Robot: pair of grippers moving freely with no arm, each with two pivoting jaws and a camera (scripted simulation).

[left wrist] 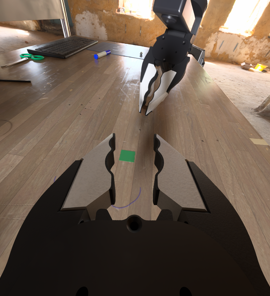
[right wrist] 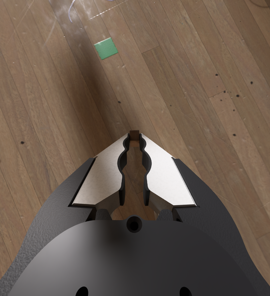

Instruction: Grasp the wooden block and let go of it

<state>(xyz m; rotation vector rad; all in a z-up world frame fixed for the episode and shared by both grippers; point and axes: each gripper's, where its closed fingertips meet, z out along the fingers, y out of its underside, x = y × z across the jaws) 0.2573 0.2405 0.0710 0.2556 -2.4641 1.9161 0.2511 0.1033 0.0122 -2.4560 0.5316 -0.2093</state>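
Note:
A small brown wooden block (right wrist: pixel 134 138) sits between the tips of my right gripper (right wrist: pixel 134 136), which is shut on it right at the wooden table top. In the left wrist view the same right gripper (left wrist: pixel 144 110) points down at the table with the block (left wrist: pixel 143 109) showing between its fingertips. My left gripper (left wrist: pixel 134 136) is open and empty, low over the table, nearer than the block. A flat green square (left wrist: pixel 127 156) lies on the table between the left fingers; it also shows in the right wrist view (right wrist: pixel 106 48).
At the far end of the table lie a black keyboard (left wrist: pixel 64 46), green-handled scissors (left wrist: pixel 30 57), a blue-capped marker (left wrist: pixel 102 54) and a dark mat (left wrist: pixel 118 49). A black rod (left wrist: pixel 9 80) lies at the left. The table's right edge (left wrist: pixel 236 110) drops to the floor.

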